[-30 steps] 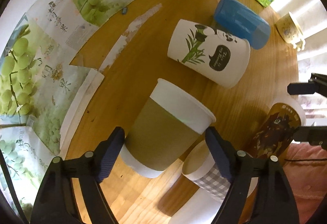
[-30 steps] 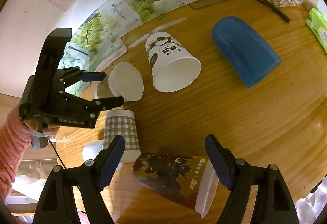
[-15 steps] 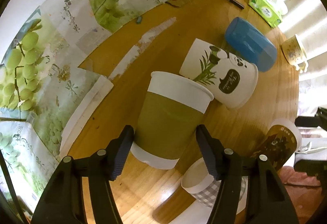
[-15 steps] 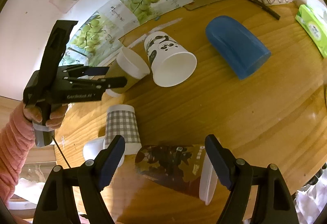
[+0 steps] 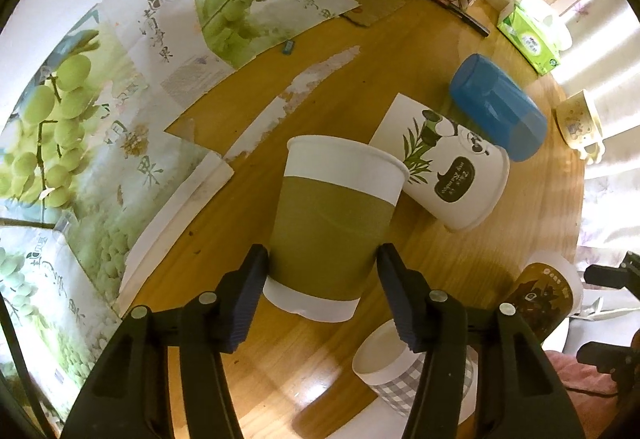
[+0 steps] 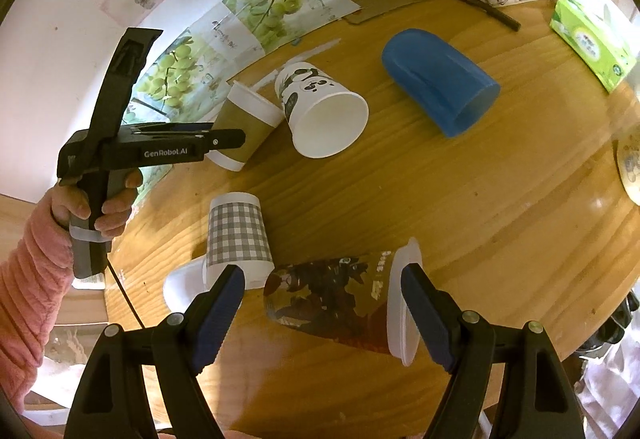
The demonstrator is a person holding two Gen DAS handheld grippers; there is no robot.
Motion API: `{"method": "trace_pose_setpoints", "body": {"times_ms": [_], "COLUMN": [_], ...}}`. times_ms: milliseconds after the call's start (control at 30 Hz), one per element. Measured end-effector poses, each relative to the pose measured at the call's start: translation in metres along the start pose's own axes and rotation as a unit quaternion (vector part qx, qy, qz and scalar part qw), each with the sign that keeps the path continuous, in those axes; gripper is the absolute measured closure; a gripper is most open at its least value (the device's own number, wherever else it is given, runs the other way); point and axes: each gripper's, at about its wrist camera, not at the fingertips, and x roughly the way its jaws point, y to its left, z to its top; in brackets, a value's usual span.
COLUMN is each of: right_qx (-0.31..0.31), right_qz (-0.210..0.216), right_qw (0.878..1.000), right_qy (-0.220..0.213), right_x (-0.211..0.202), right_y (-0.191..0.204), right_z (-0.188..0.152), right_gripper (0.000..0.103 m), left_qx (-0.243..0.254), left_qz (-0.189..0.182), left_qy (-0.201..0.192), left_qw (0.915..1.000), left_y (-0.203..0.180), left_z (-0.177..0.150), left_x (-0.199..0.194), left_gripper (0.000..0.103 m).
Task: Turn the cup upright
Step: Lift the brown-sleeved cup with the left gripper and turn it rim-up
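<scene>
The left gripper [image 5: 322,271] grips the olive-sleeved paper cup [image 5: 334,223] low on its body, one dark fingertip pressed to each side just above the white base band. In the left wrist view the cup fills the centre of the frame, its white rim toward the top and tilted slightly to the right. From the right wrist view the same cup [image 6: 244,127] sits at centre left, leaning with its rim up and to the right, and the left gripper [image 6: 230,137] reaches in from the left, held by a hand [image 6: 100,207] in a pink sleeve. Whether the cup's base touches the wooden surface [image 6: 440,199] cannot be told.

The cup's rim lies just beside a panda-print paper cup [image 5: 448,167] that is on its side, mouth toward the lower right. Beyond it, toward the upper right, a blue plastic cup [image 5: 496,111] also lies on its side.

The right gripper [image 6: 322,313] has its fingers spread wide and holds nothing. Between and just ahead of them a dark printed cup with a white lid [image 6: 340,299] lies on its side. Near its left end stands a checked cup [image 6: 236,235], mouth down. Grape-print paper sheets [image 5: 80,127] cover the left of the surface.
</scene>
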Motion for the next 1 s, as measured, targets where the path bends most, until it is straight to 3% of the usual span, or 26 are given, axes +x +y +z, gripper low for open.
{"method": "trace_pose_setpoints", "body": {"times_ms": [300, 433, 833, 1000], "right_qx": [-0.001, -0.004, -0.027, -0.039], "right_qz": [-0.009, -0.014, -0.026, -0.016], "right_qw": [1.000, 1.000, 0.998, 0.997], "right_qy": [-0.012, -0.023, -0.056, -0.065], "right_x": [-0.009, -0.016, -0.036, -0.041], "right_y": [0.004, 0.007, 0.022, 0.029], "right_z": [-0.014, -0.021, -0.039, -0.043], "right_gripper": [0.022, 0.022, 0.022, 0.022], "left_qx": [-0.019, -0.020, -0.046, -0.079], "left_qz": [-0.012, 0.012, 0.023, 0.015], "left_qy": [-0.021, -0.016, -0.017, -0.022], "left_qw": [0.9995, 0.9996, 0.9986, 0.9965], "left_y": [-0.002, -0.007, -0.022, -0.027], "left_z": [-0.002, -0.006, -0.036, -0.055], "left_x": [-0.027, -0.039, -0.080, -0.099], "left_gripper": [0.043, 0.043, 0.043, 0.043]}}
